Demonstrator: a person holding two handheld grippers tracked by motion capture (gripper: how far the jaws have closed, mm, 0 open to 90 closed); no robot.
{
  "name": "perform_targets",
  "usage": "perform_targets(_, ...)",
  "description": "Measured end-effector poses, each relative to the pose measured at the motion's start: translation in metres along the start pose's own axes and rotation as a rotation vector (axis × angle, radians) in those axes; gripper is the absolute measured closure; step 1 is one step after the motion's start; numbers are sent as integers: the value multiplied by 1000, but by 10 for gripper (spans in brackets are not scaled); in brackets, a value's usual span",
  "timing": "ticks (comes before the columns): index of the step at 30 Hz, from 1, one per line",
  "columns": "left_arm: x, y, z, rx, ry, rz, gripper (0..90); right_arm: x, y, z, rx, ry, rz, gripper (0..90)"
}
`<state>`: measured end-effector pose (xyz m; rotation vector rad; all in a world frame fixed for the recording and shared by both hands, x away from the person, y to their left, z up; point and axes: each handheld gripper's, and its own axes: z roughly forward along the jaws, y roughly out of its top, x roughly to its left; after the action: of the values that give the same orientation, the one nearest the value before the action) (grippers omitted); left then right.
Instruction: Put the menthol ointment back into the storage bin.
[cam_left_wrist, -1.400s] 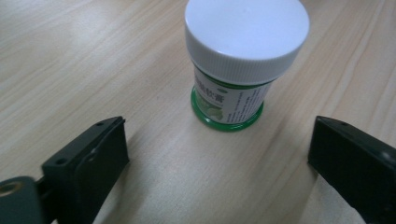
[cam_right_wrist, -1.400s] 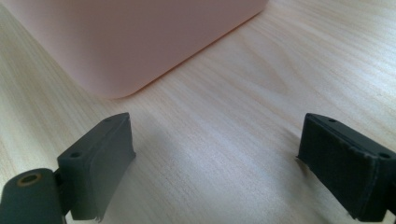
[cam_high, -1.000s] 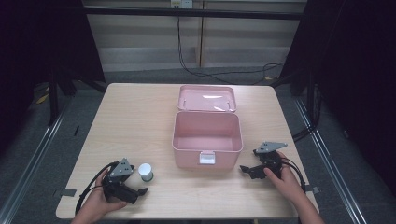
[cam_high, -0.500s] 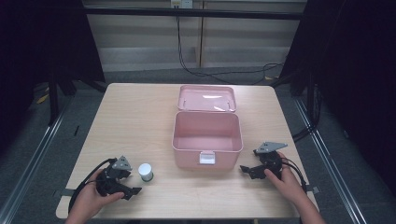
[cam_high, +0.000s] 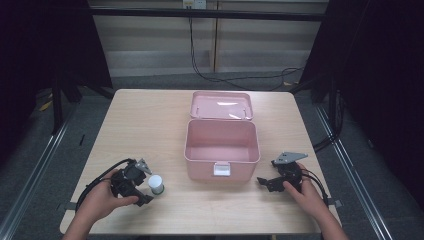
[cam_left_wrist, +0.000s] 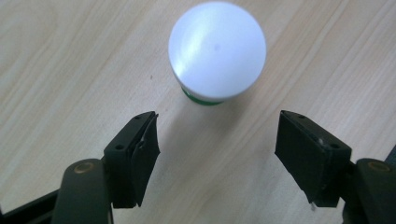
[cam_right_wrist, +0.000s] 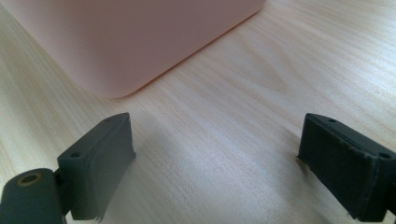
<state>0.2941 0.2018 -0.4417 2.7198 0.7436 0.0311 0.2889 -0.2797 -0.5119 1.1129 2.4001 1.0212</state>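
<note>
**Jar stands just ahead of the spread left fingers**

In the left gripper view the two black fingers (cam_left_wrist: 133, 156) rise from the lower corners of the frame, set wide apart with bare wood between them, holding nothing. The left gripper (cam_left_wrist: 217, 154) points at a small jar (cam_left_wrist: 217, 51) with a white lid and a green band at its base, which sits in the upper middle of that frame, beyond the fingertips and roughly centred on the gap. It stands upright, so its long axis is vertical, and it looks narrower than the opening. Judging from this, a short push straight forward would bring the fingers either side of it; no turn of the hand seems needed.

In the high view the same jar (cam_high: 156, 184) is at the lower left of the frame, just beside the left gripper (cam_high: 142, 187), plainly the nearer one.

The right gripper (cam_right_wrist: 217, 163) is also spread and empty, its fingers (cam_right_wrist: 100, 161) resting low over the worktop (cam_right_wrist: 261, 93) with a rounded corner of the pink box (cam_right_wrist: 135, 37) in the upper left of its view. In the high view the right gripper (cam_high: 267, 182) sits at the lower right, well apart from the jar, with the open box (cam_high: 222, 167) between them and its lid (cam_high: 220, 105) lying behind.
</note>
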Motion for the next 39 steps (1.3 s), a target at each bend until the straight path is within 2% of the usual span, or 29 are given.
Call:
perform_targets(4,0,9,-2,23,-16,1,323,0,0,0,1,0,1,96)
perform_targets(8,0,16,0,43,-36,20,349,0,0,0,1,-1,2,96)
perform_targets(11,2,22,6,72,-48,16,366,0,0,0,0,0,1,96)
perform_targets(13,3,23,7,68,-51,14,383,0,0,0,0,0,0,96)
perform_targets(16,4,29,8,89,-61,13,396,0,0,0,1,0,1,96)
perform_targets(30,9,41,9,142,-64,-18,483,0,0,0,0,0,1,96)
perform_targets(39,6,51,10,177,-65,-8,501,0,0,0,1,0,2,96)
